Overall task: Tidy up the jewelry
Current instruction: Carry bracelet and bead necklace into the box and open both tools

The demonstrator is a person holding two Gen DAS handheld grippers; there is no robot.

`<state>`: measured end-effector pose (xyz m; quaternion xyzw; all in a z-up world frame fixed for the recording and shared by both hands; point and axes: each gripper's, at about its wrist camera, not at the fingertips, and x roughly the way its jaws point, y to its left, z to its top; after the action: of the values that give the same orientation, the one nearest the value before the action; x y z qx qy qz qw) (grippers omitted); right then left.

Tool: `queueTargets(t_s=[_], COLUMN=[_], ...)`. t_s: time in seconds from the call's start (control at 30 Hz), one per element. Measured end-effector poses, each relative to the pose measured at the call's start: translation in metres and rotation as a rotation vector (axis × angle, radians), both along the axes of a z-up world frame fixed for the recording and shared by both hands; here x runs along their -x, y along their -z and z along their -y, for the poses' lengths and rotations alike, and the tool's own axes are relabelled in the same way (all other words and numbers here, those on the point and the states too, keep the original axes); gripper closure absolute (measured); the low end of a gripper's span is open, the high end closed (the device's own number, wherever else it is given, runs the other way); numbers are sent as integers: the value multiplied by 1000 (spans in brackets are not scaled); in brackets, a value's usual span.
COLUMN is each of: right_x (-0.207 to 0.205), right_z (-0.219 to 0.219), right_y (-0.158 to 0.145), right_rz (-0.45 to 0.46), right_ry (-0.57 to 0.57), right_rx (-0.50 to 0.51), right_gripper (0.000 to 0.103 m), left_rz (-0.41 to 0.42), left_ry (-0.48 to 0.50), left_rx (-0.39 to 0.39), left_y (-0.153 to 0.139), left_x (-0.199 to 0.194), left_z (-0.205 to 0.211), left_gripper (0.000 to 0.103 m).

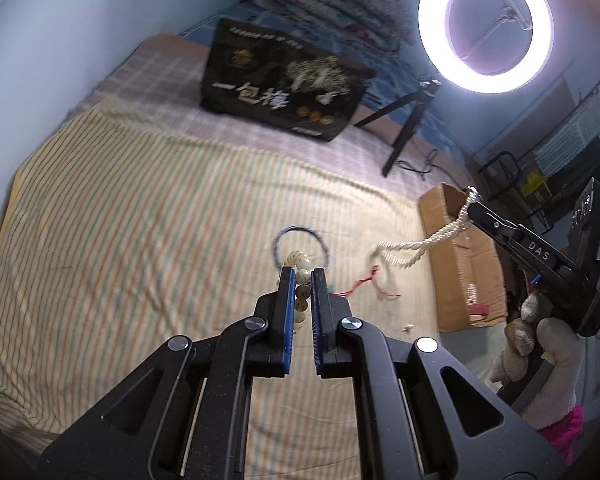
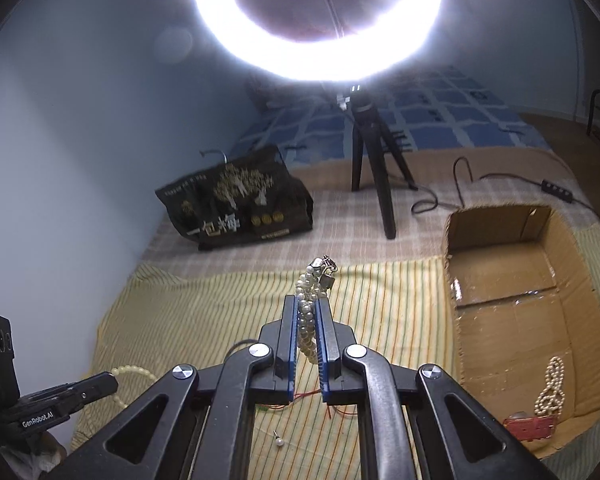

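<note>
My left gripper is shut on a cream bead bracelet and holds it above the striped cloth; it shows at the lower left of the right wrist view. My right gripper is shut on a pearl necklace with a metal clasp; in the left wrist view the necklace hangs from that gripper beside the cardboard box. A dark ring bangle and a red cord lie on the cloth. The box holds another pearl piece and a red item.
A pearl earring lies on the cloth near me. A black printed bag stands at the back. A ring light on a tripod stands behind, its cable running right. A wall is to the left.
</note>
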<state>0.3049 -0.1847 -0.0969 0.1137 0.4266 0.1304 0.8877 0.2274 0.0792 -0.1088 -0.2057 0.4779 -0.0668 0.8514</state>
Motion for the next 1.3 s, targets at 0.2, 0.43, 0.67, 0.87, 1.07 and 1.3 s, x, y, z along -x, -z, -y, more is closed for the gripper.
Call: queueTargets(t_s=[0.2, 0.43, 0.67, 0.87, 1.07, 1.3], right_x=[8, 17, 24, 33, 45, 56], right_z=[12, 35, 68, 103, 142, 183], right_y=[-21, -43, -61, -70, -69, -60], right_rz=[46, 97, 136, 151, 141, 114], right_ry=[12, 50, 112, 170, 225, 280], right_rx=[-11, -22, -38, -28, -3, 10], right_gripper=[97, 97, 97, 97, 97, 97], left_rz=[29, 65, 68, 78, 73, 93], left_ry=[50, 108, 148, 200, 252, 315], left_rx=[23, 48, 85, 84, 86, 70], left_y=[-14, -29, -31, -31, -26, -19], left_x=[-5, -11, -19, -22, -29, -42], left_z=[30, 70, 103, 139, 177, 227], left_gripper=[98, 98, 98, 98, 98, 98])
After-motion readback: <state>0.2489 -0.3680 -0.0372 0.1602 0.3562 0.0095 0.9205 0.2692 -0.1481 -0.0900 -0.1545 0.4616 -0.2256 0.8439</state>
